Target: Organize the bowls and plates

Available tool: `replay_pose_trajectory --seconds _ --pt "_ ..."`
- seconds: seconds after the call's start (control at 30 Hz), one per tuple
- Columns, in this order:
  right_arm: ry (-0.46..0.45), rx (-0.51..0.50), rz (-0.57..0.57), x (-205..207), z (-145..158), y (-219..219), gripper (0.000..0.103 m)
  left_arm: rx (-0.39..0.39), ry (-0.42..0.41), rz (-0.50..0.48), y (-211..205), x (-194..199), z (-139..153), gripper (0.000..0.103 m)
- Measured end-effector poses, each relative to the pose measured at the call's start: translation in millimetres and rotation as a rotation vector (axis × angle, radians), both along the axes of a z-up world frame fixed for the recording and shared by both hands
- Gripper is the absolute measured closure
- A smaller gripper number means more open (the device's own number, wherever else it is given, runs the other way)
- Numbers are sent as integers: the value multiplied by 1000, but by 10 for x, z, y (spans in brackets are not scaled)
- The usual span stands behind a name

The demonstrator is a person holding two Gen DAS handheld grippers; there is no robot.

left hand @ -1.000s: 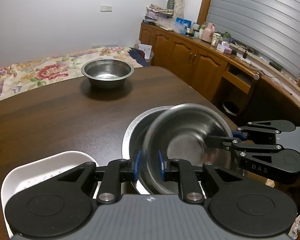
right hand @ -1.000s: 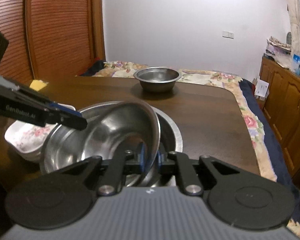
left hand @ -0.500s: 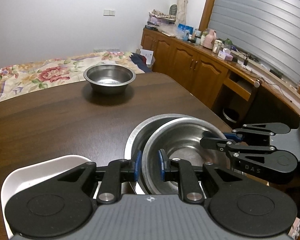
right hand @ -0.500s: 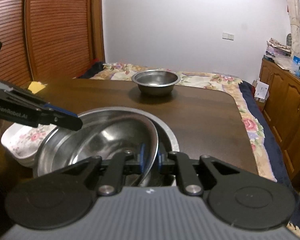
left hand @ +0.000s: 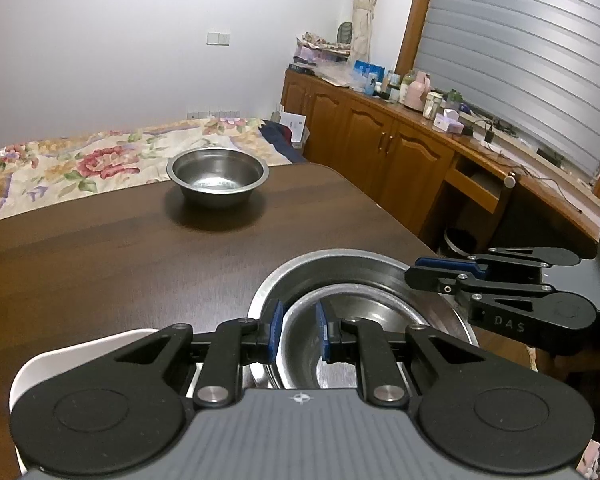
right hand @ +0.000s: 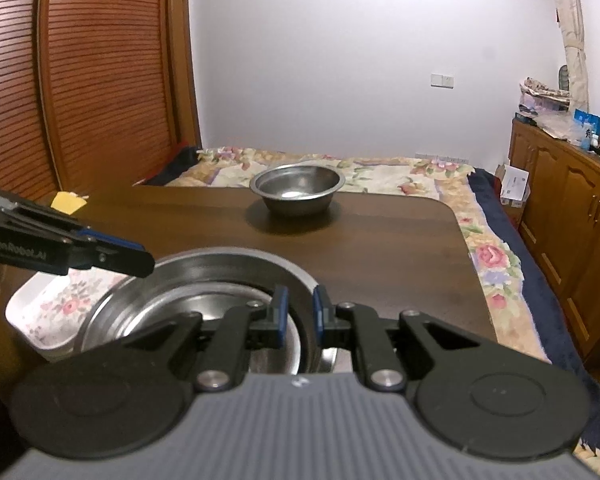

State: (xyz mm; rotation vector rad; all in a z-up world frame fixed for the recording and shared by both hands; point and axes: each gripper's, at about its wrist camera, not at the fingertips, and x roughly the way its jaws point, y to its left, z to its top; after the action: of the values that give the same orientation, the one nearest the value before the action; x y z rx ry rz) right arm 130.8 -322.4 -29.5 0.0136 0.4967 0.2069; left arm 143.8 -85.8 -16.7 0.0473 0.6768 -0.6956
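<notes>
A steel bowl sits nested in a larger steel bowl at the near right of the dark wooden table. My left gripper is shut on the inner bowl's near-left rim, which runs between the blue pads. My right gripper is shut on the same bowl at its opposite rim, and its fingers show side-on in the left wrist view. A third, smaller steel bowl stands alone at the far edge. A white floral dish lies left of the stack.
A bed with a flowered cover borders the table's far side. Wooden cabinets with a cluttered top run along the right wall. Louvred wooden doors stand at the left. A yellow item lies on the table's far left corner.
The held bowl was tilted up on edge a second ago; it has come down level into the larger bowl. Both grippers keep the same width on its rim.
</notes>
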Motion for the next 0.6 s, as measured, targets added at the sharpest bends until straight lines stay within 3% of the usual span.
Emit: replay_pose_trajectory --seconds 0.6 --pt "-76 -12 11 238 324 -137 89 23 -69 37 11 207 181 81"
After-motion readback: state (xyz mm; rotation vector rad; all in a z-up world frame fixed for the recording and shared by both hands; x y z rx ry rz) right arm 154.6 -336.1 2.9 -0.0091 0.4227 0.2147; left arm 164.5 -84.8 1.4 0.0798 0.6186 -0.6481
